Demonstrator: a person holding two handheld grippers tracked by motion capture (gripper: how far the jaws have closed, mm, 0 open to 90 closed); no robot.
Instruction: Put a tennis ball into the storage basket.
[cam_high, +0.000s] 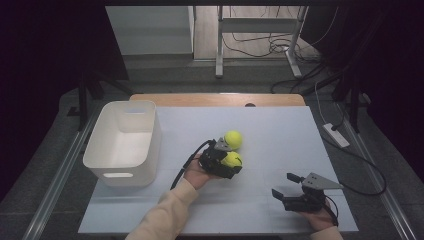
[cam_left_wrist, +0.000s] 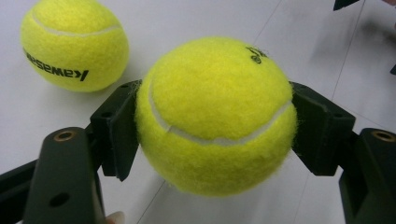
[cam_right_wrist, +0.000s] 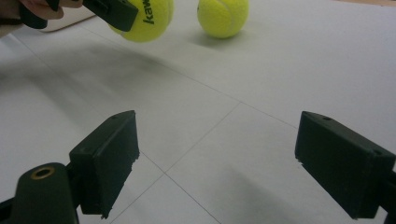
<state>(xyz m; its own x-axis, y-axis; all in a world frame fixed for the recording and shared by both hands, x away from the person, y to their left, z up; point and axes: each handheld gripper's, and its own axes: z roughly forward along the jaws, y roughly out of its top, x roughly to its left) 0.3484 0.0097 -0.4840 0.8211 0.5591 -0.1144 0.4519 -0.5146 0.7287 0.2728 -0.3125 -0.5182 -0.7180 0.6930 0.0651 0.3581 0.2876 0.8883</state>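
A lab-like recording space: a white-topped wooden table (cam_high: 280, 125) ringed by dark curtains (cam_high: 45, 50), with loose black cables (cam_high: 260, 47) on grey flooring and a metal-legged stand (cam_high: 257, 30) behind.

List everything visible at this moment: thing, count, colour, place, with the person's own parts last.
held tennis ball: one, yellow-green, clamped between the left gripper's jaws, mid-table
loose tennis ball: one, yellow-green, on the sheet just beyond the held one
bin: one, white, left side of the table, nothing seen inside
table sheet: one, pale grey-white, covering the table
wooden edge: one, tan, along the far side
left gripper: one, black, shut on the ball
right gripper: one, black, jaws apart, nothing between them, near right corner
sleeve: one, cream, left forearm
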